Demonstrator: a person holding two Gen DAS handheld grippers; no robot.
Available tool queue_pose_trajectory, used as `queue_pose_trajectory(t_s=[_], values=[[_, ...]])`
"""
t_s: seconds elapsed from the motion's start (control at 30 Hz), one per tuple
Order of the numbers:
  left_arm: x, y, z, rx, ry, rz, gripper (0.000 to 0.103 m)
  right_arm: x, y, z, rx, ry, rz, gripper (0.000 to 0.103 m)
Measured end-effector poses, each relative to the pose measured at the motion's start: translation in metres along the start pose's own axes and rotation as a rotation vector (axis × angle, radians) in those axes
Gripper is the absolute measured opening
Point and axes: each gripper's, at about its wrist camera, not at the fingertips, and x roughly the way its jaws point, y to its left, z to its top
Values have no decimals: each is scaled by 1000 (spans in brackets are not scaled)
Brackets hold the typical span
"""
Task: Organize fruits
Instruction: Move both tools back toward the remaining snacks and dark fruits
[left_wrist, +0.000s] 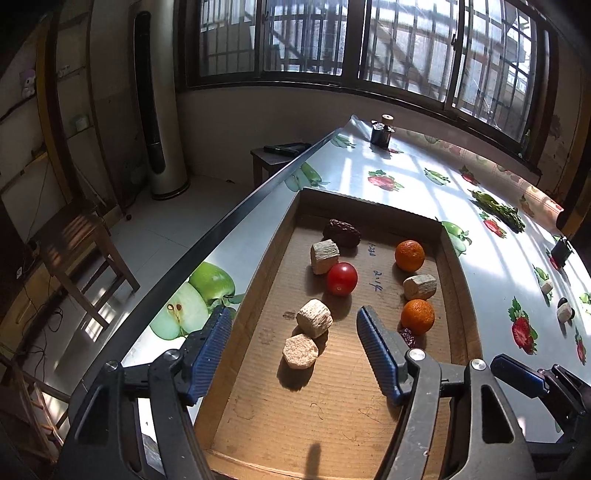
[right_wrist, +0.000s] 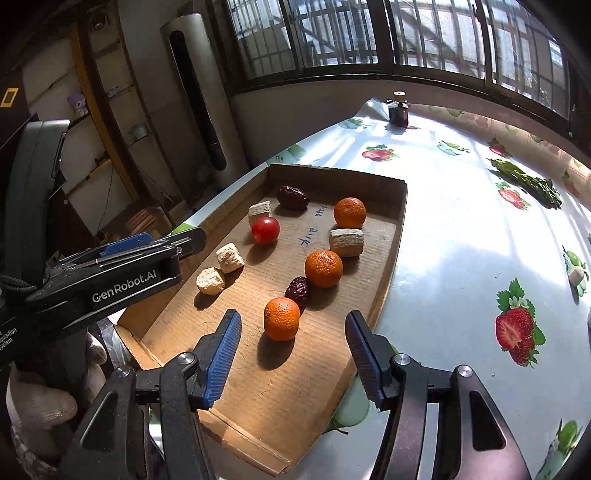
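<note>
Both grippers spread, holding nothing: left gripper (left_wrist: 293, 332) over beige chunks (left_wrist: 314, 318), right gripper (right_wrist: 293, 334) straddling nearest orange (right_wrist: 281, 318); fruit grouped in cardboard tray (right_wrist: 384, 266)

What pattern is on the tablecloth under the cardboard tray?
White tablecloth printed with strawberries and green apples; clearest in the right wrist view.
</note>
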Motion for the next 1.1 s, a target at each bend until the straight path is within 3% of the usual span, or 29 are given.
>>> queue_pose_trajectory(t_s=[0.5, 0.67, 0.9, 1.1], values=[[-32, -35, -7, 75, -38, -11, 71, -33, -21, -18, 100, -34, 8, 71], [-41, -52, -8, 105, -38, -59, 72, -49, -39, -26, 130, -45, -18, 72], [-39, -82, -12, 154, -5, -126, 76, -82, -100, -49, 213, -58, -120, 74], [-37, -123, -14, 208, 6, -189, 76, -128, -193, -60, 331, -72, -287, 74]])
